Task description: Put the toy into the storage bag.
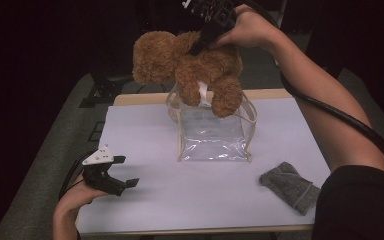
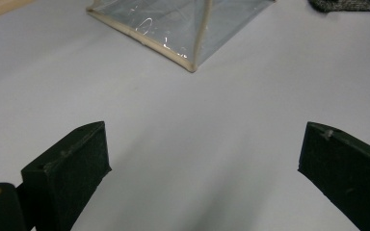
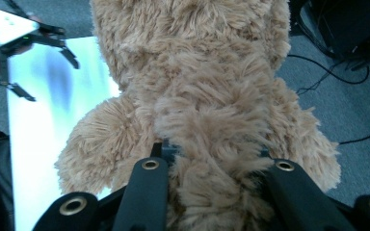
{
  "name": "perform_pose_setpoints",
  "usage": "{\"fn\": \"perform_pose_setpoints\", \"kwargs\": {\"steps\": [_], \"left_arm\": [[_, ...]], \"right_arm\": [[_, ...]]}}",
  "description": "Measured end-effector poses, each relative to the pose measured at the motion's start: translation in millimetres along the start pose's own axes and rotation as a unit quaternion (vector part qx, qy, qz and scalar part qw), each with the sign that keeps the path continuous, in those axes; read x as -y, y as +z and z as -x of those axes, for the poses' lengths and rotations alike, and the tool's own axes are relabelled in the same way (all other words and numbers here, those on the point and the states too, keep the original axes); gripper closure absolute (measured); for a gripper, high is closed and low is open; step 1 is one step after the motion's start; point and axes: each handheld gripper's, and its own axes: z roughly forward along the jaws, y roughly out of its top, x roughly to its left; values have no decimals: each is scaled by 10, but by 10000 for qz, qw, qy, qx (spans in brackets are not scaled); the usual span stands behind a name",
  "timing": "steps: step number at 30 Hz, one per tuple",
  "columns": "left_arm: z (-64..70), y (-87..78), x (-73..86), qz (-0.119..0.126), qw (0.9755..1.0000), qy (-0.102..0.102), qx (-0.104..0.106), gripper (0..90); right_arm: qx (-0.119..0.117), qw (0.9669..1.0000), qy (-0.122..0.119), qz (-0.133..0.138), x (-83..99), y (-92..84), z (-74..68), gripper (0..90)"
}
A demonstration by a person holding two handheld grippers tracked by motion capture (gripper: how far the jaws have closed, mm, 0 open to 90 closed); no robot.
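A brown teddy bear (image 1: 190, 65) hangs in the air above a clear plastic pouch (image 1: 213, 131) with a cream trim that stands open on the white table (image 1: 145, 200). My right gripper (image 1: 204, 41) is shut on the bear's back, and fur (image 3: 207, 120) bulges between its black jaws in the right gripper view. The bear's feet dangle just over the pouch mouth. My left gripper (image 1: 126, 172) rests low at the table's front left, open, nothing between its pads (image 2: 72, 168). The pouch corner (image 2: 188, 33) lies ahead of it.
A grey knitted cloth (image 1: 290, 186) lies at the front right of the table, also seen as a dark edge (image 2: 347, 5). The right forearm and its thick cable (image 1: 340, 115) stretch across the right side. Cables lie on the floor (image 3: 337, 77) beyond the table.
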Motion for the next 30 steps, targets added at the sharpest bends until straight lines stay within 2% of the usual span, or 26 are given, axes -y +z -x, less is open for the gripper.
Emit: {"fn": "perform_pose_setpoints", "kwargs": {"steps": [5,7,8,18,27,30], "left_arm": [[-5,4,9,-30,10000,-13,-12,28],[-5,6,10,-27,10000,-15,-9,28],[-6,11,14,-33,10000,-22,-2,28],[20,-12,-13,5,10000,33,30,28],[19,3,-6,-7,10000,18,66,28],[23,12,-10,-6,10000,19,79,28]], "right_arm": [[52,9998,172,-73,61,105,198,708],[54,9997,216,-84,75,120,238,708],[66,9996,243,-80,102,145,315,708],[269,9987,406,-149,201,306,544,708],[279,9983,427,-296,271,489,576,706],[243,9985,295,-394,262,565,456,706]]}}
